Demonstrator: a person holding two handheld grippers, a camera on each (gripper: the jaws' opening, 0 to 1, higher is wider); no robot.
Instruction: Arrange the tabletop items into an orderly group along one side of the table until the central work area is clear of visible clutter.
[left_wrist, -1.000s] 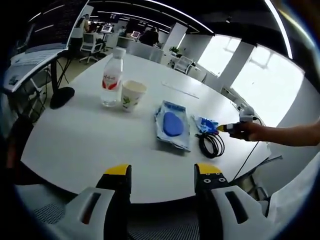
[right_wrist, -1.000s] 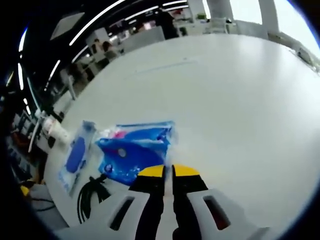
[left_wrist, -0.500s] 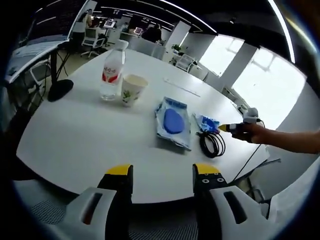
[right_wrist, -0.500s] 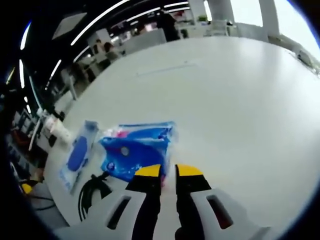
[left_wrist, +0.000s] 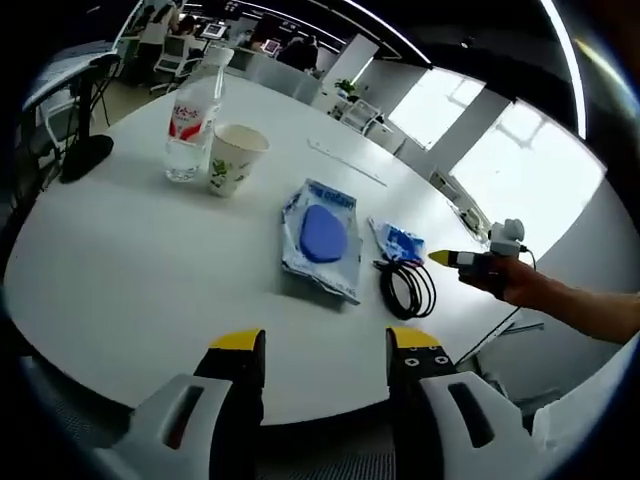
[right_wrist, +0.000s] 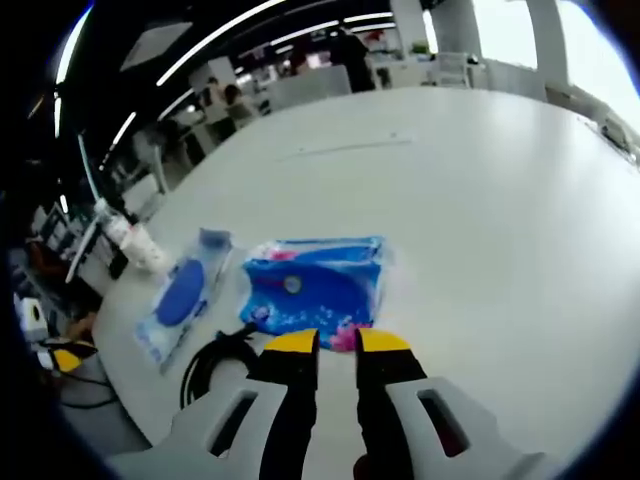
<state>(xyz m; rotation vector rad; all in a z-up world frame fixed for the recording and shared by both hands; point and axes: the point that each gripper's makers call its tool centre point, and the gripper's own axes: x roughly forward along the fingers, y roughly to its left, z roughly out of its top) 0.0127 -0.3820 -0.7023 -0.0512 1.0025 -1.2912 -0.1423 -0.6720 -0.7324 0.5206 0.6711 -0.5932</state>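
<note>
Blue glossy packet (right_wrist: 315, 289), flat, crinkled plastic

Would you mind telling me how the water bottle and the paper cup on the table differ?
The water bottle is clear plastic with a red label; the paper cup is opaque white with a green print. The bottle stands taller and is capped; the cup is open-topped. Both stand upright, side by side.

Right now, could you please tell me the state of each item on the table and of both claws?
Water bottle: upright, cap on.
Paper cup: upright, open top.
Clear pouch with blue pad: lying flat.
Blue packet: lying flat, just ahead of the right claw.
Black cable: coiled.
Left claw: open, empty.
Right claw: slightly open, holding nothing.
</note>
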